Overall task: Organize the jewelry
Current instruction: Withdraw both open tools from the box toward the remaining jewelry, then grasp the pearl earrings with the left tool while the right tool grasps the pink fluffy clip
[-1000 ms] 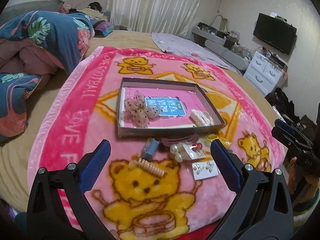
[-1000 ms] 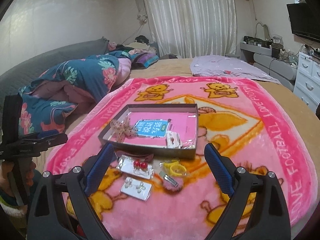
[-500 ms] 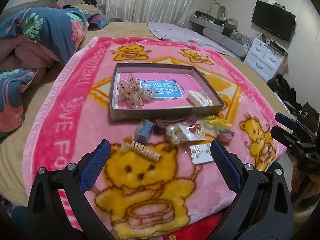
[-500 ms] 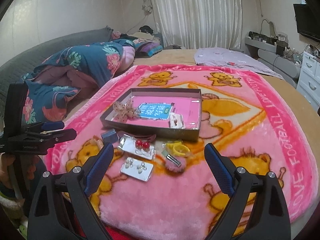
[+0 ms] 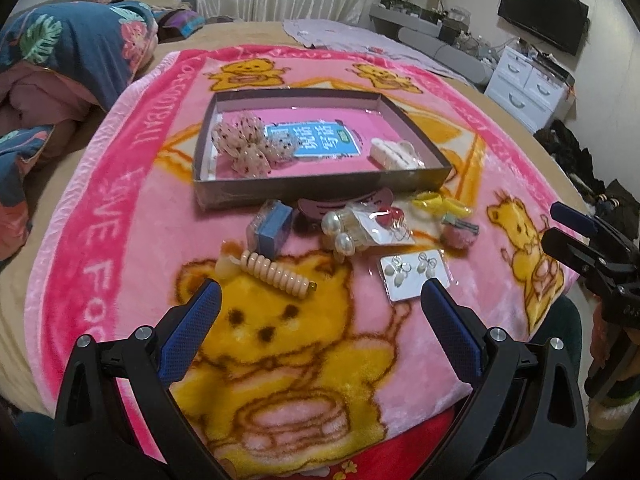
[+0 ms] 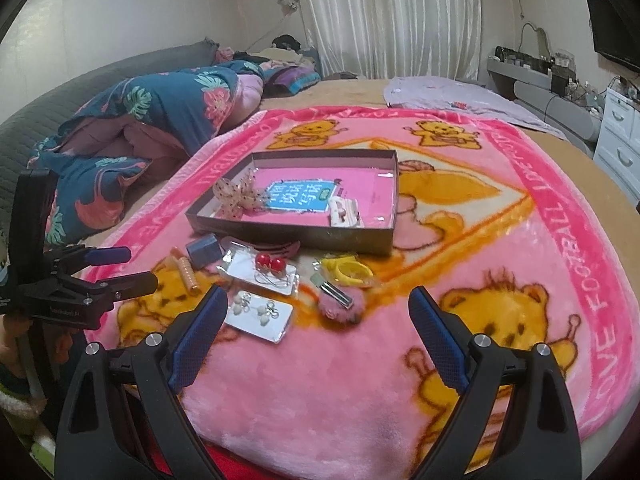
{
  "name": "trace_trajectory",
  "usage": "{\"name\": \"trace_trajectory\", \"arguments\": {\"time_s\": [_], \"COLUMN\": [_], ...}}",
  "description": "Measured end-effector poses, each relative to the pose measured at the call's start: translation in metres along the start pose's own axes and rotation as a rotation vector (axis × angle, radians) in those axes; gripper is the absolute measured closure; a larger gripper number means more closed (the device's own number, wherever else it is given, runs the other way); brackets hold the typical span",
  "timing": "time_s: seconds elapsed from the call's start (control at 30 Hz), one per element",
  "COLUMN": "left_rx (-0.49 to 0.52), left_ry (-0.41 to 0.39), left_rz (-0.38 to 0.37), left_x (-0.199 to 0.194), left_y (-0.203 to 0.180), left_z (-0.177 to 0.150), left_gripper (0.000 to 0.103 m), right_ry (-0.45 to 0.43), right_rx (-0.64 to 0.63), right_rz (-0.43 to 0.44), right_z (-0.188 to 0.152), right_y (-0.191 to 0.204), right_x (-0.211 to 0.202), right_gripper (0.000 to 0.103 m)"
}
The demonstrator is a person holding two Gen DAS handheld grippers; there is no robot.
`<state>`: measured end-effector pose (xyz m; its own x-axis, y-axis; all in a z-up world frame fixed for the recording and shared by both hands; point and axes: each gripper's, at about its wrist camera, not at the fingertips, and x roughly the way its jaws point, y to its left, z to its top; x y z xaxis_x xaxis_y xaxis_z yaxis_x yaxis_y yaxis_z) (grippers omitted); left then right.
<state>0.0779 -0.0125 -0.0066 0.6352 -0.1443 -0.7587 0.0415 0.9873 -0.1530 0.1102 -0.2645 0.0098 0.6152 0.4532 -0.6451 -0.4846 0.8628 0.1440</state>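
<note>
A shallow grey box [image 5: 320, 190] [image 6: 296, 236] lies on the pink bear blanket, holding a dotted bow [image 5: 248, 146], a blue card [image 5: 316, 142] and a cream hair claw [image 5: 394, 154]. In front of it lie a blue ring box [image 5: 272, 226], a beige spiral hair clip [image 5: 276, 276], pearl earrings [image 5: 342, 236], a red-bead earring card [image 6: 266, 270], a white earring card [image 5: 412, 274] [image 6: 260, 314], yellow rings [image 6: 348, 270] and a pink fluffy clip [image 6: 340, 302]. My left gripper [image 5: 320, 320] is open just before the spiral clip. My right gripper [image 6: 318, 318] is open near the fluffy clip.
The pink blanket [image 6: 500, 240] covers a bed. A rumpled blue floral quilt [image 6: 160, 120] lies at the left. A lilac cloth [image 6: 460, 104] lies at the far side. White drawers [image 5: 528, 88] and a wall TV [image 5: 544, 8] stand to the right.
Both grippers have moved forward and lower toward the loose items before the box; the items look larger. Both stay open and nothing was picked up.
</note>
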Motion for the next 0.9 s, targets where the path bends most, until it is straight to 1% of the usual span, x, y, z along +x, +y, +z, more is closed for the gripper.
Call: {"name": "trace_trajectory", "arguments": {"time_s": [0.13,0.23,0.3,0.43,0.5,0.57,0.67,0.7,0.77,0.83,0.87,0.9], "left_rx": [0.02,0.035,0.043,0.059,0.07,0.074,0.08,0.082,0.084,0.086,0.085,0.081], "left_ry": [0.024,0.04,0.05,0.072,0.085,0.096,0.106,0.109,0.113,0.116,0.119,0.122], "left_rz": [-0.008,-0.012,-0.014,-0.016,-0.011,-0.002,0.002,0.004,0.007,0.015,0.019,0.019], "left_x": [0.011,0.019,0.024,0.036,0.043,0.051,0.06,0.063,0.069,0.075,0.078,0.082], "left_y": [-0.006,-0.01,-0.013,-0.016,-0.017,-0.016,-0.017,-0.017,-0.017,-0.018,-0.017,-0.017], "left_z": [-0.003,-0.003,-0.003,-0.001,0.0,0.002,0.006,0.008,0.011,0.014,0.015,0.016], "left_gripper": [0.016,0.022,0.03,0.036,0.044,0.05,0.055,0.06,0.062,0.062,0.064,0.069], "right_ry": [0.03,0.048,0.058,0.08,0.085,0.088,0.091,0.094,0.1,0.109,0.111,0.114], "right_rx": [0.007,0.018,0.024,0.04,0.047,0.049,0.056,0.06,0.066,0.073,0.074,0.074], "right_rz": [0.001,0.003,0.003,0.003,0.006,0.006,0.008,0.008,0.01,0.009,0.012,0.017], "right_z": [-0.006,-0.01,-0.012,-0.017,-0.018,-0.019,-0.02,-0.021,-0.022,-0.023,-0.023,-0.023], "right_y": [-0.005,-0.009,-0.011,-0.016,-0.018,-0.019,-0.023,-0.024,-0.026,-0.028,-0.028,-0.028], "right_x": [0.013,0.022,0.027,0.037,0.039,0.041,0.045,0.047,0.05,0.054,0.055,0.057], "right_gripper": [0.012,0.012,0.012,0.012,0.012,0.012,0.012,0.012,0.013,0.014,0.015,0.016]}}
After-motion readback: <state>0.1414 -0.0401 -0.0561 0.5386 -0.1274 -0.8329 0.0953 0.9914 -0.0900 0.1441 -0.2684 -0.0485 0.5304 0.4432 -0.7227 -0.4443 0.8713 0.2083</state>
